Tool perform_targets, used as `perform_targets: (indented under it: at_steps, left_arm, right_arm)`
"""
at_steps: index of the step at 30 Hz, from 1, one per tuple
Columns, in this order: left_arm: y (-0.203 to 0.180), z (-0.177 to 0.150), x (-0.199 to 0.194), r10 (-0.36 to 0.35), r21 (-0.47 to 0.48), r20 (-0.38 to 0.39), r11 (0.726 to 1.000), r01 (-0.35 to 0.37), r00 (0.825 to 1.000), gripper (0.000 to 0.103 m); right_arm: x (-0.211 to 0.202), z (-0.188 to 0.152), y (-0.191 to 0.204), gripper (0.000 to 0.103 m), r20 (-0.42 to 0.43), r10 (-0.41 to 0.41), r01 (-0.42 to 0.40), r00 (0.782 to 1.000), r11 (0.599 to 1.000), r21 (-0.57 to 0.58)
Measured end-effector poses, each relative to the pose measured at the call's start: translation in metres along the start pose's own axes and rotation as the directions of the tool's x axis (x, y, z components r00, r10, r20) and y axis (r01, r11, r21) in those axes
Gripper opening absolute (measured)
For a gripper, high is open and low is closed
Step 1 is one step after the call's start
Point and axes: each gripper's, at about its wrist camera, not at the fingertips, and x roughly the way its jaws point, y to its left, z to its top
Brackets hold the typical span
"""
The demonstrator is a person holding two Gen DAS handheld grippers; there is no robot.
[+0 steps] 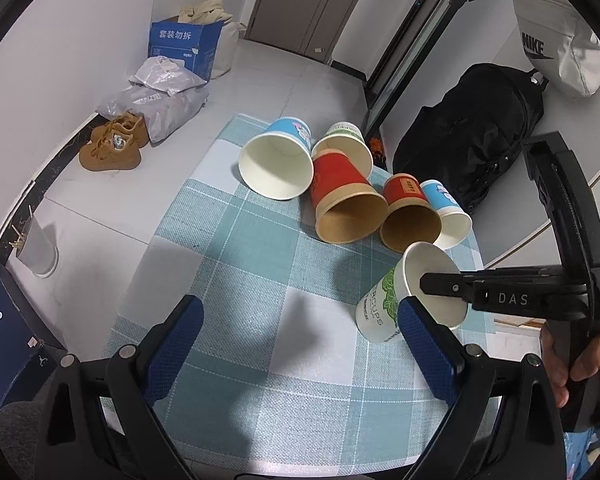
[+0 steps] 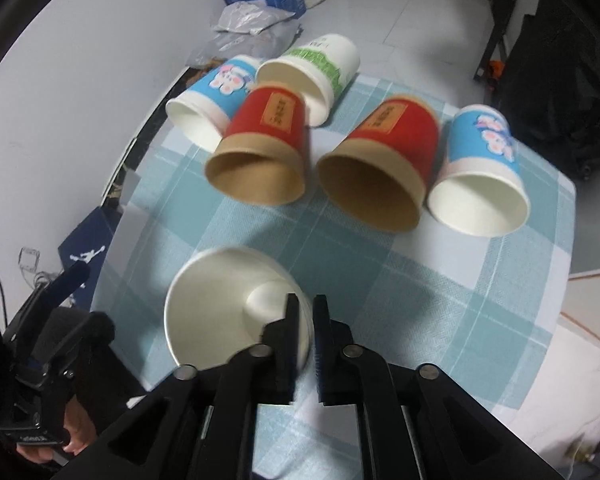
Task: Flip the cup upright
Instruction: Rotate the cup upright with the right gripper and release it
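Note:
A white paper cup with green print (image 1: 384, 304) is tilted, mouth up and to the right, over the checked cloth. My right gripper (image 1: 414, 292) is shut on its rim, one finger inside the mouth and one outside. In the right wrist view the same cup (image 2: 220, 304) sits just left of the shut right gripper (image 2: 306, 312), its wall pinched between the pads. My left gripper (image 1: 300, 316) is open and empty, low over the cloth, left of the held cup.
Several cups lie on their sides at the far end of the cloth (image 1: 236, 312): a blue one (image 1: 280, 156), a white-green one (image 1: 346, 140), two red ones (image 1: 344, 200) (image 1: 408, 212), another blue one (image 1: 446, 208). A black bag (image 1: 472, 132) stands beyond the table's right side.

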Motion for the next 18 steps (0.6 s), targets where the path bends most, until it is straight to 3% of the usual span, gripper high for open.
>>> perform_targets:
  at_steps: [2,3,8,16,18]
  left_arm:
    - [0.001,-0.001,-0.003,0.008,-0.001,0.016,1.0,-0.008,1.0,0.095]
    - [0.001,-0.001,-0.004,0.012,-0.002,0.023,1.0,-0.012,1.0,0.095]
    - [0.0,-0.002,-0.007,0.016,0.007,0.043,1.0,-0.017,0.999,0.095]
    - [-0.009,-0.005,-0.02,0.025,0.055,0.116,0.998,-0.032,0.993,0.095]
    - [-0.01,-0.006,-0.023,0.026,0.062,0.132,0.998,-0.034,0.991,0.095]
  right_arm:
    - [-0.001,-0.003,-0.005,0.034,0.025,0.015,-0.016,1.0,1.0,0.022]
    - [-0.003,-0.006,-0.007,0.038,0.045,0.023,-0.024,0.999,0.999,0.033]
    - [-0.025,-0.022,-0.022,0.041,0.174,0.062,-0.08,0.983,0.992,0.1]
    - [-0.059,-0.07,-0.033,0.056,0.407,0.046,-0.134,0.912,0.972,0.191]
    - [-0.065,-0.086,-0.031,0.06,0.463,0.028,-0.137,0.886,0.969,0.204]
